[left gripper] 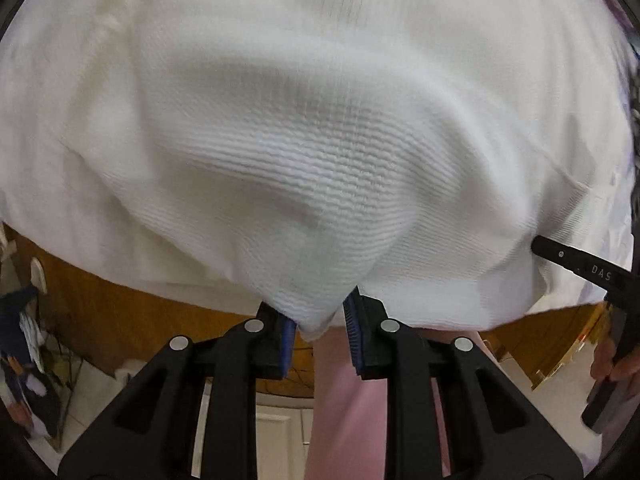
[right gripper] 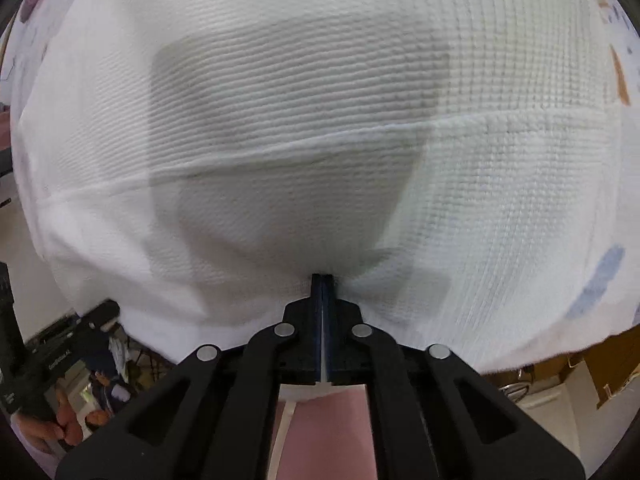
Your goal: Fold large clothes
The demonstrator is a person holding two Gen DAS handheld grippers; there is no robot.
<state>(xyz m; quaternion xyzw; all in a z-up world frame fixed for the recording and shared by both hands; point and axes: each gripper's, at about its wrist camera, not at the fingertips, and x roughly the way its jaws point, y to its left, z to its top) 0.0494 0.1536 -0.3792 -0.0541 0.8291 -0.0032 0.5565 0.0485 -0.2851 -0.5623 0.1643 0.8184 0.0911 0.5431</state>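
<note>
A large white ribbed garment fills most of both views. In the left wrist view my left gripper is shut on a bunched corner of it, the cloth pinched between the blue pads. In the right wrist view my right gripper has its jaws pressed together on a thin edge of the white garment, with a stitched seam running across above it. The right gripper's black finger pokes into the cloth at the right of the left wrist view. The left gripper's body shows at the lower left of the right wrist view.
A brown wooden surface runs under the garment's near edge. A patterned sheet lies beneath it on the right. A person's pink clothing is below both grippers, and a hand holds the left tool. Cardboard and clutter stand on the floor.
</note>
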